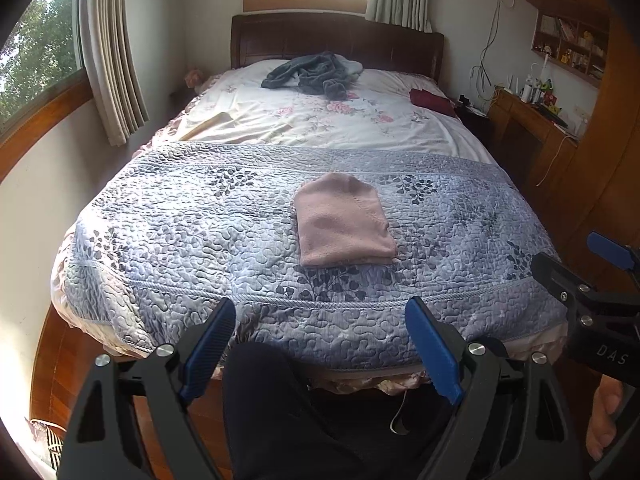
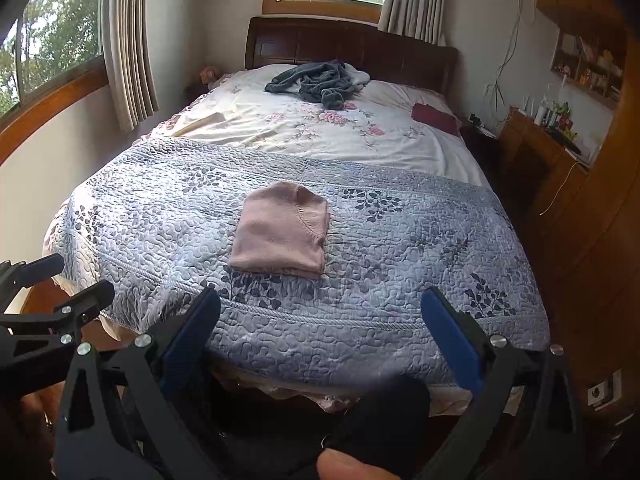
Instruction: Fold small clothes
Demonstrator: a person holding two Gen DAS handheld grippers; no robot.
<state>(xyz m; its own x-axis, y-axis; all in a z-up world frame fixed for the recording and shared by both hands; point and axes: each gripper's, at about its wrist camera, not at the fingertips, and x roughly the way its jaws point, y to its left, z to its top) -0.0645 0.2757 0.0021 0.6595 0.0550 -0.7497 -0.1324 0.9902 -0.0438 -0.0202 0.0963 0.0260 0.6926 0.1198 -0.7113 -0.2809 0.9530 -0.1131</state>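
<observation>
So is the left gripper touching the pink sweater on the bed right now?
Apart. In the left wrist view the left gripper is open and hangs off the foot of the bed, with a wide strip of blue quilt between its fingertips and the folded pink sweater.

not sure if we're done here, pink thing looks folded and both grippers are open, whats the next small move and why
Probably reach toward the crumpled grey garment by the headboard: the pink garment already lies folded, and the left gripper and right gripper are open and empty.

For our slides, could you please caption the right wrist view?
Open right gripper faces a folded pink garment on the quilt.
</observation>
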